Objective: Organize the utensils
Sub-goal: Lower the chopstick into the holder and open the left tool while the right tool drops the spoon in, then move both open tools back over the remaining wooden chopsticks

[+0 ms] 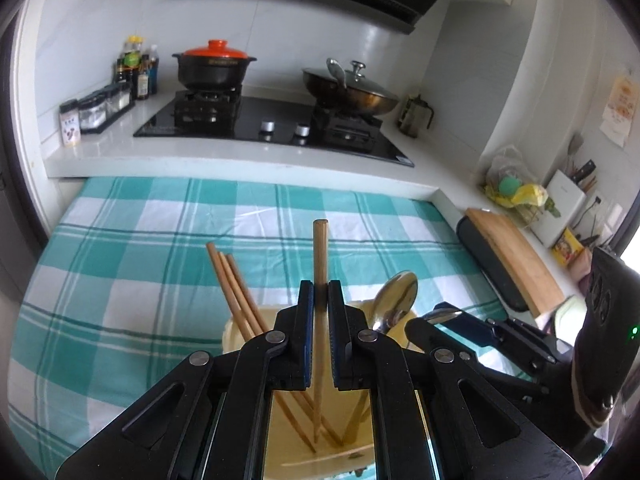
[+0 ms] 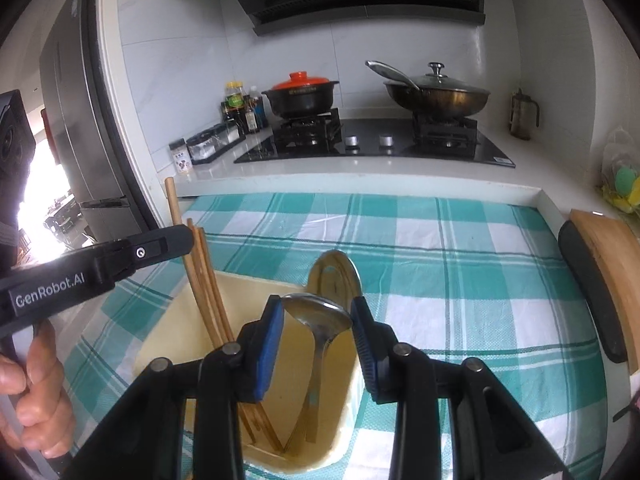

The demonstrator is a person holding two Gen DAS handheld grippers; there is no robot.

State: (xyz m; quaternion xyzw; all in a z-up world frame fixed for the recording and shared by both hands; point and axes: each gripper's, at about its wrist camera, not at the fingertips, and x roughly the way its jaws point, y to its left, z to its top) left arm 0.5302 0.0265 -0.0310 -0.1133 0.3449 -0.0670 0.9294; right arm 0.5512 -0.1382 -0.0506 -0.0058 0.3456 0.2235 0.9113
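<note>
My left gripper point(image 1: 320, 296) pinches one round, pale wooden chopstick point(image 1: 319, 256) upright, its lower end down inside the cream holder point(image 2: 168, 328) on the teal checked cloth point(image 2: 460, 260). My right gripper point(image 2: 317, 320) clamps a shiny steel spoon point(image 2: 318, 312) by its bowl over the same holder. Three more chopsticks point(image 1: 230, 280) lean at its left, another spoon point(image 2: 334, 276) at the far side.

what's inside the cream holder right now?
Inside the cream holder: three chopsticks leaning left, one spoon standing behind. Held chopstick and held spoon reach in. The grippers hide part of the floor.
</note>
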